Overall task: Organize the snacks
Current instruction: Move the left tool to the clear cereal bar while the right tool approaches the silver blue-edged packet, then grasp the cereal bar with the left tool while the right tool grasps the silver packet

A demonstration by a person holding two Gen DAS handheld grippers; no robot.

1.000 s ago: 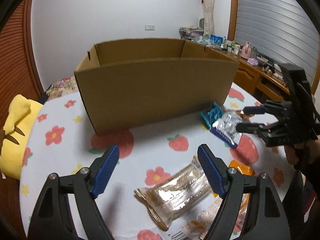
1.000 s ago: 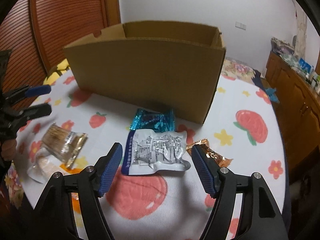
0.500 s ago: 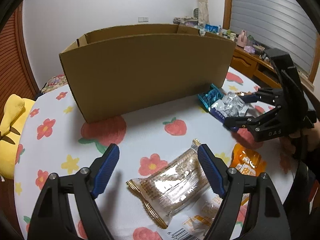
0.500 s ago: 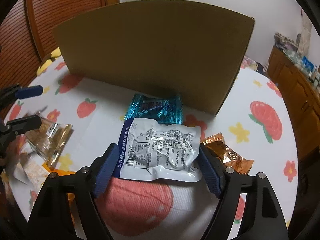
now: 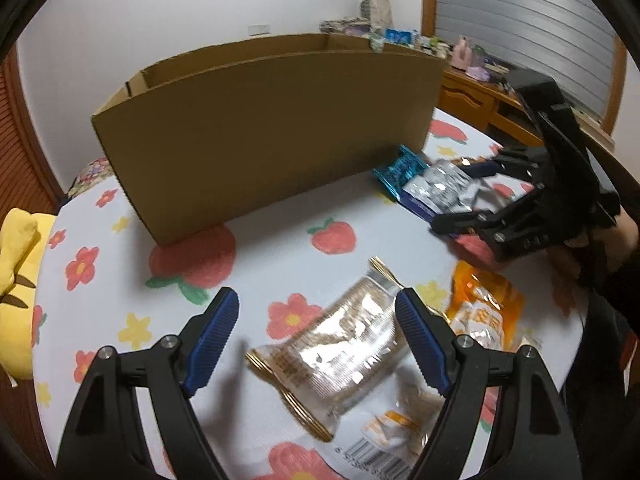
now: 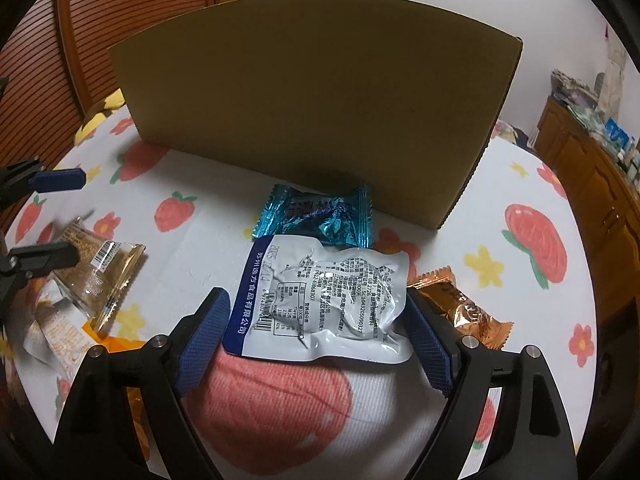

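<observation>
An open cardboard box (image 5: 272, 128) stands on the fruit-print table; it also shows in the right wrist view (image 6: 312, 100). My left gripper (image 5: 318, 334) is open, low over a clear pack of brown biscuits (image 5: 340, 360), which lies partly between its fingers. My right gripper (image 6: 318, 332) is open around a silver-white vacuum pack with a blue edge (image 6: 324, 300), its pads beside the pack's two sides. A teal wrapper (image 6: 320, 216) lies just beyond, against the box. A copper wrapper (image 6: 460, 312) lies to the right.
An orange pack (image 5: 484, 312) and a white-orange pack (image 5: 392, 436) lie by the biscuits. A yellow plush (image 5: 16, 276) sits off the table's left edge. A wooden cabinet with clutter (image 5: 476, 92) stands at the back right.
Both grippers have moved forward and lower. The right one now has the silver pack between its open fingers. The left one has closed in on the biscuit pack.
</observation>
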